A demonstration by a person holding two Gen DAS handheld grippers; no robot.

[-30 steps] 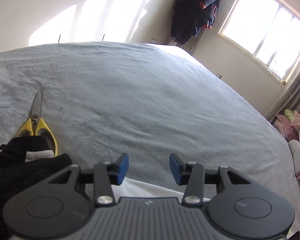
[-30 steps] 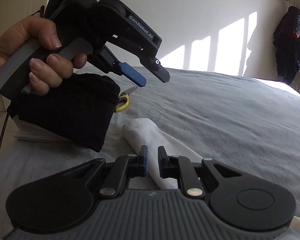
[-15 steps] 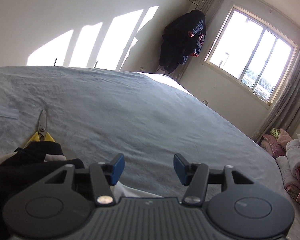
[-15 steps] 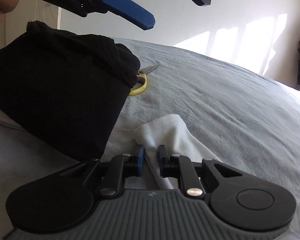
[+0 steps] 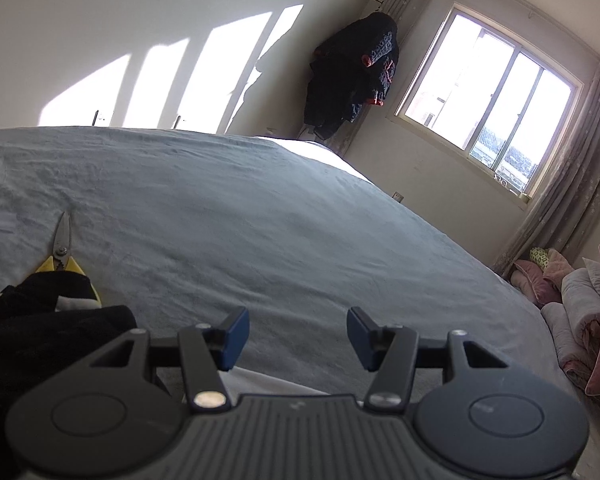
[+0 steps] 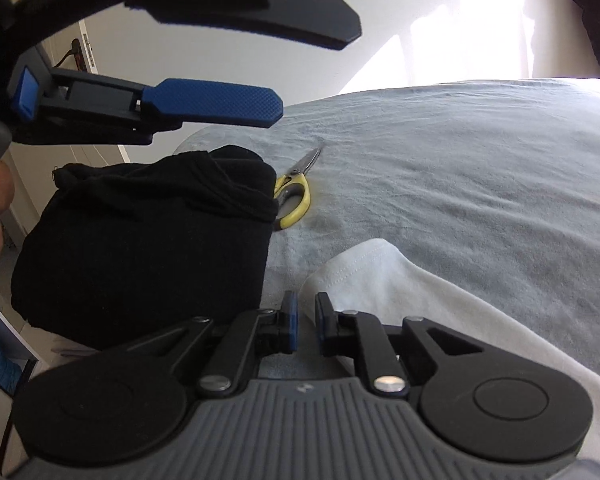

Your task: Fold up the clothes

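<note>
The right gripper (image 6: 304, 322), jaws just parted to a narrow empty gap, sits at the near left edge of the white cotton garment (image 6: 384, 280), which stretches away rightward; the left gripper (image 6: 300, 76) hovers open above.

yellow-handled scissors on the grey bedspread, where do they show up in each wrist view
Left wrist view: the yellow-handled scissors lie at the far left, blades pointing away from the camera, handles partly hidden behind the folded black garment.
Right wrist view: they lie left of centre, just right of that black garment.
Shared landmark: the black garment, which hides part of the handles in both.
</note>
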